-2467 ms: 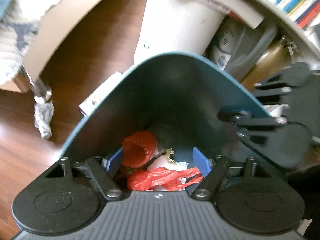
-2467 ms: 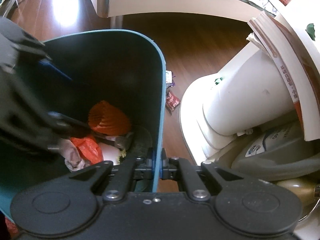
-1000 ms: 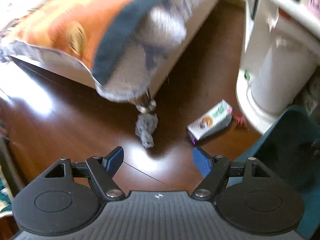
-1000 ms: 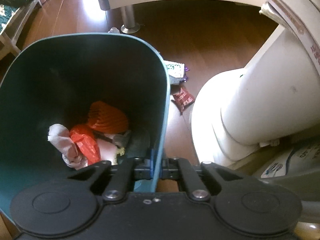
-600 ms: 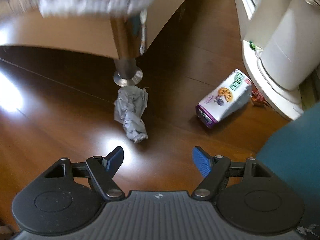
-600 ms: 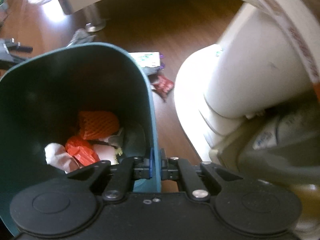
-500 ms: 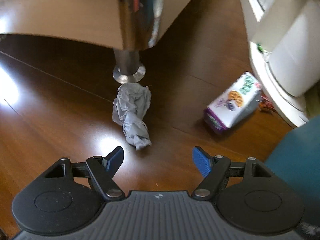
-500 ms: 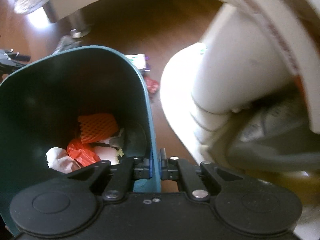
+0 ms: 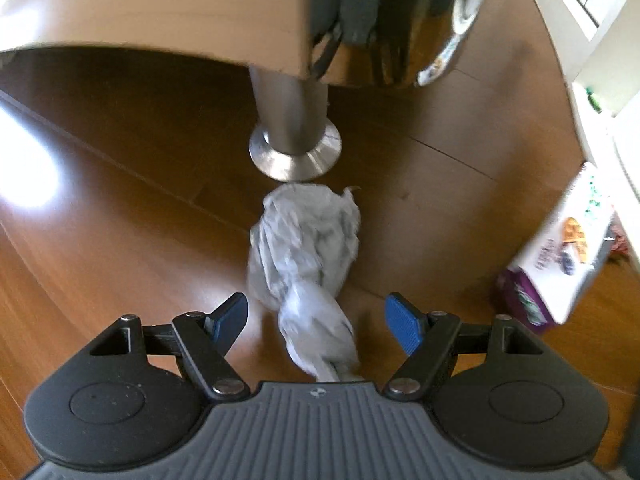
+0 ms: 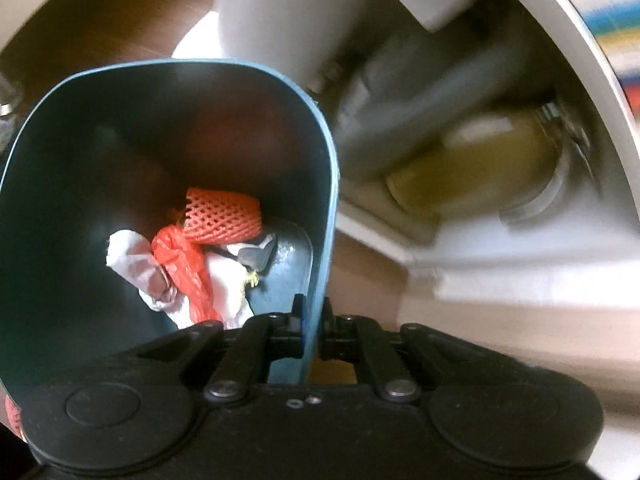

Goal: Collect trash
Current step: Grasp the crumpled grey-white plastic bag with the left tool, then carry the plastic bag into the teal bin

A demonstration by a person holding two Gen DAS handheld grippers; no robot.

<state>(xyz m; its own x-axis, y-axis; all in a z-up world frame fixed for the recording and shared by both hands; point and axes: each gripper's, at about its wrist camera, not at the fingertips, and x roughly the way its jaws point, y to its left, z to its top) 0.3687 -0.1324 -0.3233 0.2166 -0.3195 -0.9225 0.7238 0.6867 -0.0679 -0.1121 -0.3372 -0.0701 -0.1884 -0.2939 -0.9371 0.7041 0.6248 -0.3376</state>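
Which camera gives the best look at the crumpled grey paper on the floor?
The left wrist view. The crumpled grey paper lies whole and near on the wooden floor, just ahead of the open jaws. The right wrist view shows none of it, only the teal bin and its trash.

The crumpled grey paper wad (image 9: 306,276) on the wood floor has its near end hidden behind the gripper body. The white and purple printed carton (image 9: 560,256) is blurred, its print unreadable. Beside the teal plastic bin (image 10: 72,184), the shelf clutter (image 10: 472,160) smears beyond recognition.
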